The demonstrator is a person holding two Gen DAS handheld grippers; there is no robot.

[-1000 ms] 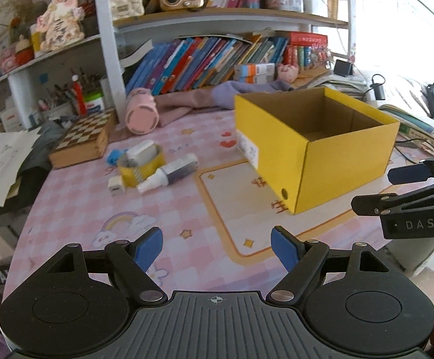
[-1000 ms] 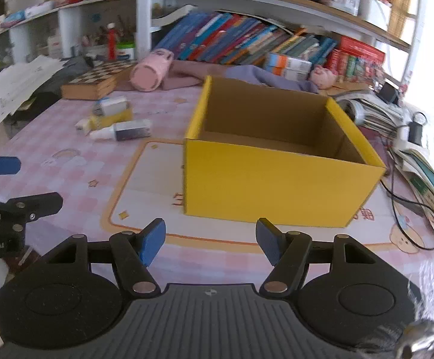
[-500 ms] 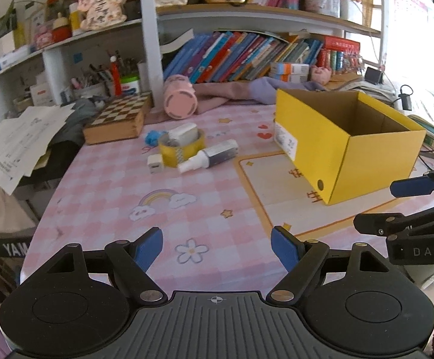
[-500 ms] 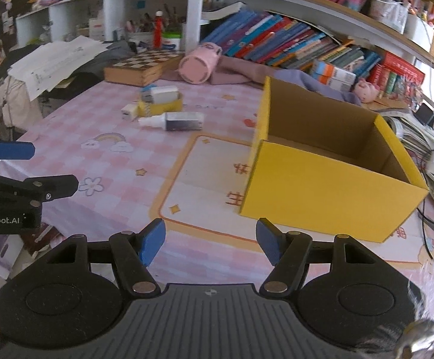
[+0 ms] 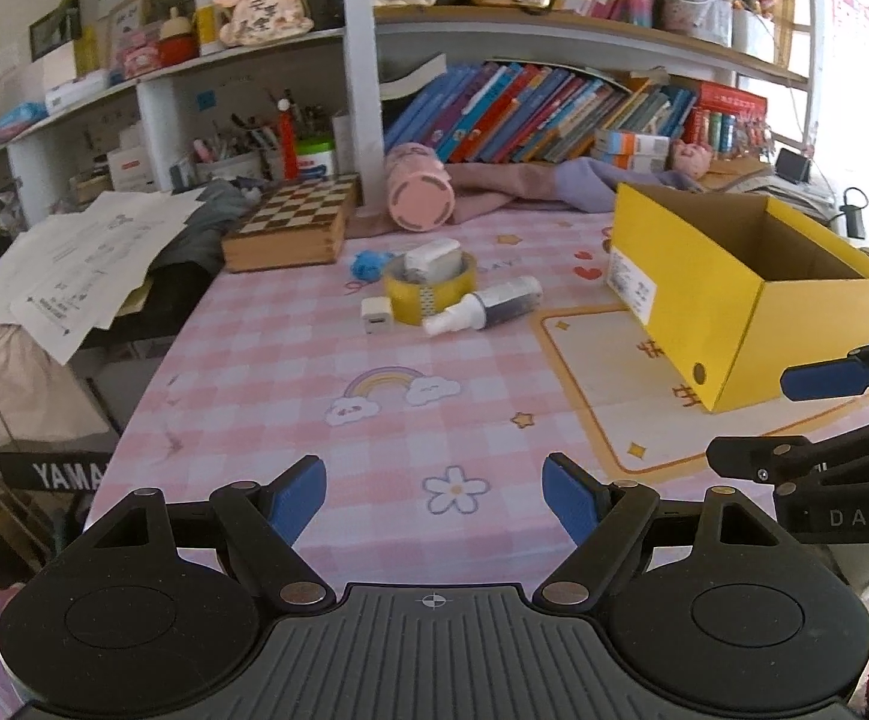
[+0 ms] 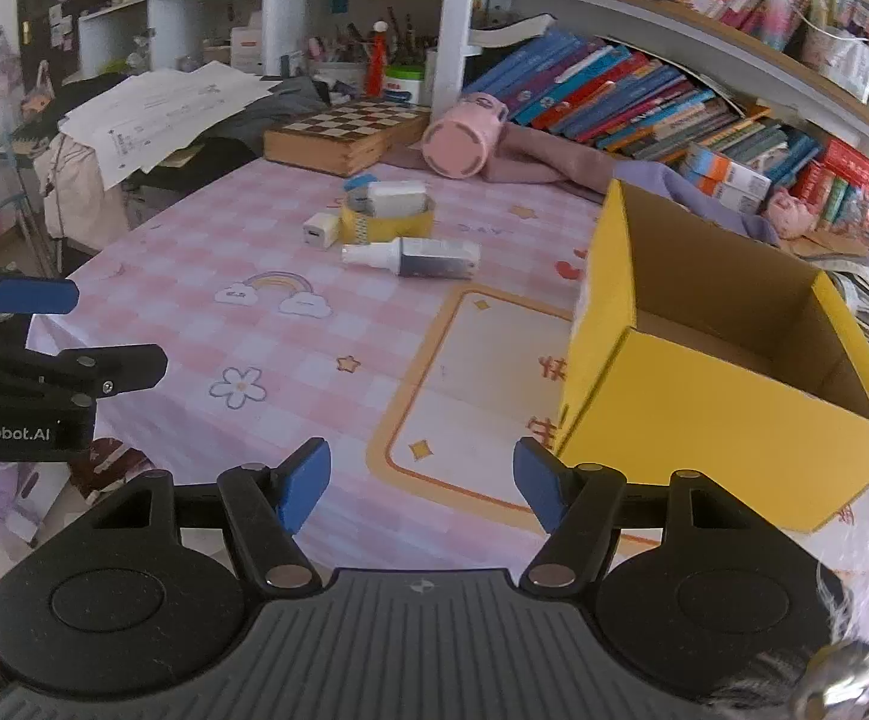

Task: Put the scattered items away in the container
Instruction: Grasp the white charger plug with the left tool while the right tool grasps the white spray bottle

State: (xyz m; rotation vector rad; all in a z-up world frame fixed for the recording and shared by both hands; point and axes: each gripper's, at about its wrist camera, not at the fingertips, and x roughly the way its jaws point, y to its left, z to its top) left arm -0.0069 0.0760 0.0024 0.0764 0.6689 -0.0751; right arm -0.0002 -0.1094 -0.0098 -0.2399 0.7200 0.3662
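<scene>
A: Presently, what is listed as stowed in the yellow box (image 6: 728,420)?

B: Nothing is seen in it; the visible part of its floor is bare.

A: Items left out?

B: Four are counted, clustered mid-desk (image 5: 266,396), well apart from the box: spray bottle (image 5: 482,313), yellow tape roll (image 5: 428,294) with a small grey pack on it, white charger (image 5: 376,315), blue item (image 5: 367,264).

A: Fingers?

B: Left gripper (image 5: 434,495): spread, nothing held. Right gripper (image 6: 422,480): spread, nothing held. Task is judged not begun.
</scene>
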